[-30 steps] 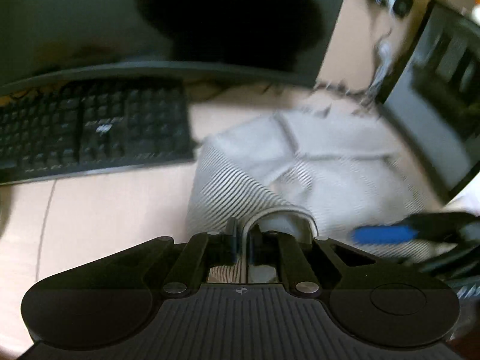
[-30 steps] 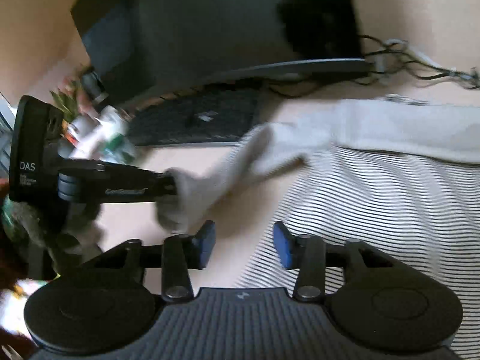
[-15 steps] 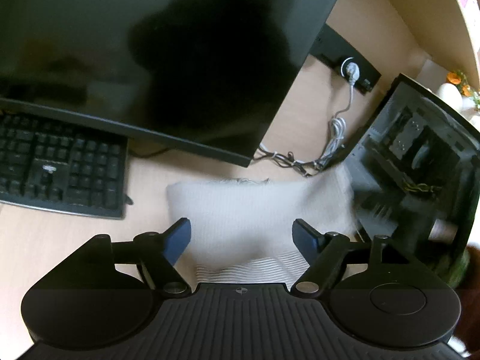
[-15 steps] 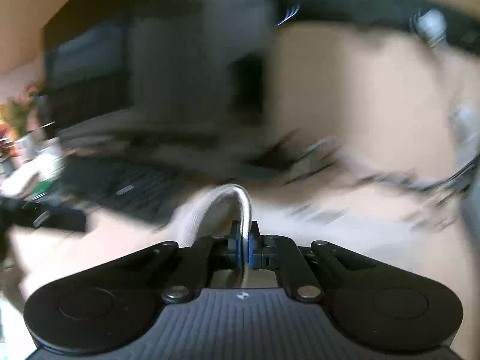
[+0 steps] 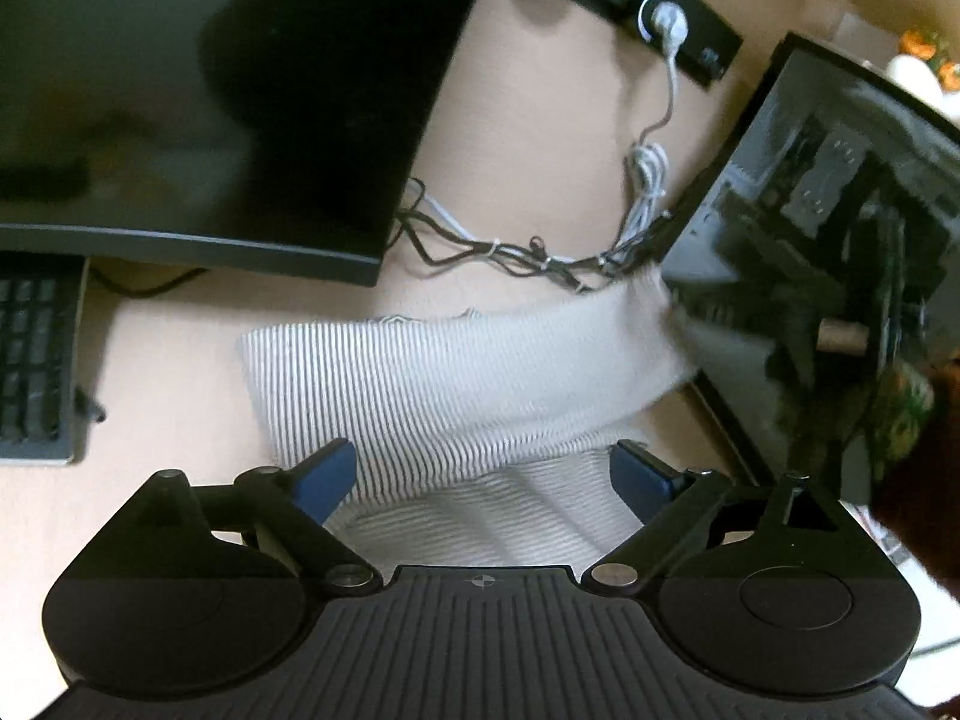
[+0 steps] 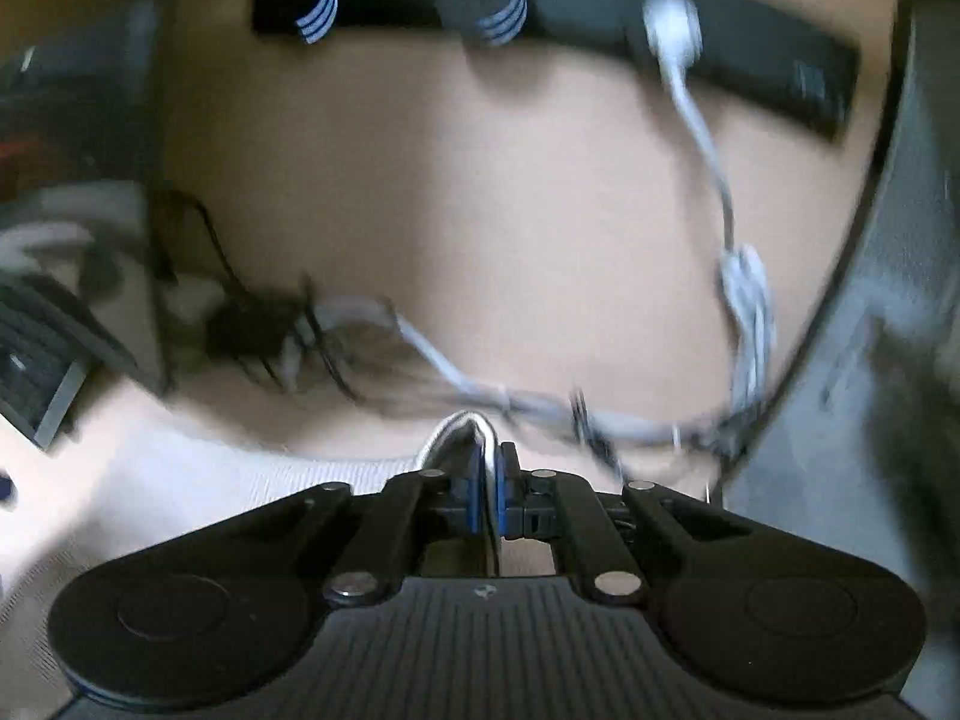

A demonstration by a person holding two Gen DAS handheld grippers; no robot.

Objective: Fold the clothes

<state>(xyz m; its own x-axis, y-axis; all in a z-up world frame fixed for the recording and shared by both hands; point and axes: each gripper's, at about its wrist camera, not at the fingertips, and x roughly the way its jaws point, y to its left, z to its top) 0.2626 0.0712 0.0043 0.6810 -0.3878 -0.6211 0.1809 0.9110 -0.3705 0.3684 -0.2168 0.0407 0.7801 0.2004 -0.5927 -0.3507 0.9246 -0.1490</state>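
A white garment with thin grey stripes [image 5: 456, 384] lies on the wooden desk, with one band of it stretched across to the right toward the PC case. My left gripper [image 5: 480, 474] is open and empty, its blue pads on either side of the cloth just above it. My right gripper [image 6: 487, 480] is shut on a fold of the striped garment [image 6: 462, 429], which loops up between the blue pads. More of the cloth [image 6: 180, 480] spreads to the lower left in the right wrist view, which is blurred.
A dark monitor [image 5: 198, 90] and a keyboard [image 5: 36, 354] stand at the left. A glass-sided PC case [image 5: 828, 228] stands close on the right. A power strip [image 5: 630, 6] and tangled cables [image 5: 522, 252] lie against the back wall.
My left gripper let go of the cloth and opened, and now stands over it. My right gripper shut on a fold and has carried it to the right, toward the cables and case.
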